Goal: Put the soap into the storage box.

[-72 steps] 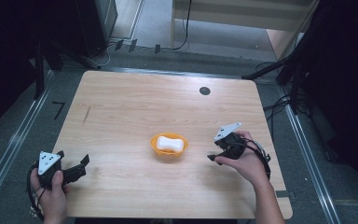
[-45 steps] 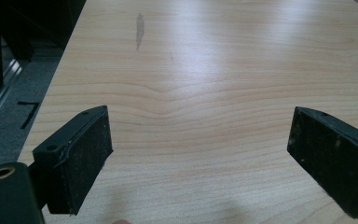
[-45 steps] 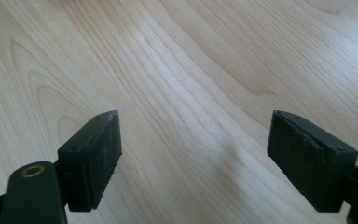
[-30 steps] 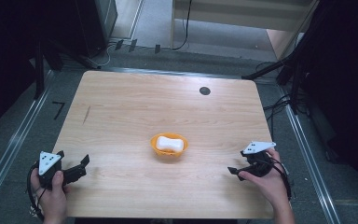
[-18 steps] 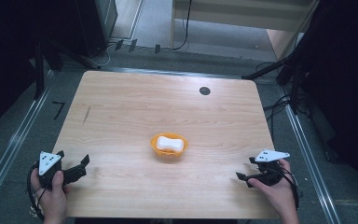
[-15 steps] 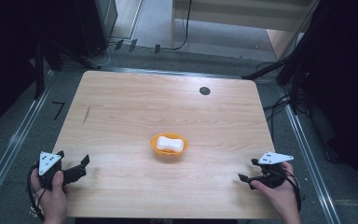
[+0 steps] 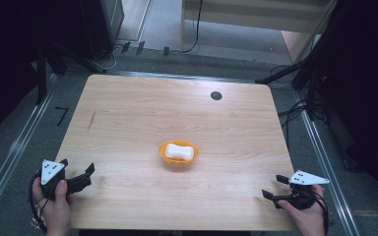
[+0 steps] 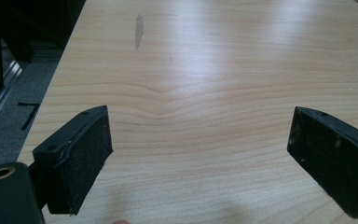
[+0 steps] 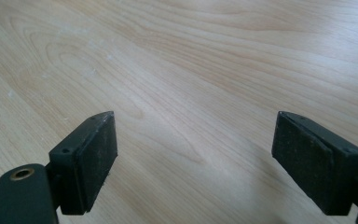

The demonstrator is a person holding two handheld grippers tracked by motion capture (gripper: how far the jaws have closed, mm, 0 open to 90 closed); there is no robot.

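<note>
Op: Status — right tongs (image 7: 275,190) are back at the near right corner of the bench (image 7: 128,113), jaws wide, nothing between them. A couple of seconds ago they sat just right of the orange bowl (image 7: 178,155); now they're well apart from it.

Checker: And the white piece?

Op: White soap-like block (image 7: 178,150) lies in the bowl, mid-bench, slightly toward me. Hasn't shifted across the frames.

Checker: Left side?

Op: Left tongs (image 7: 81,178) parked at the near left corner, jaws wide and empty too — same spot as before. Left gripper view gives bare wood between the pads (image 8: 81,161); right gripper view the same.

Checker: So what do I log?

Op: I'd judge the placing as done — block in bowl, both hands pulled away, I'm at rest pose. Can't tell what the block is made of.
</note>
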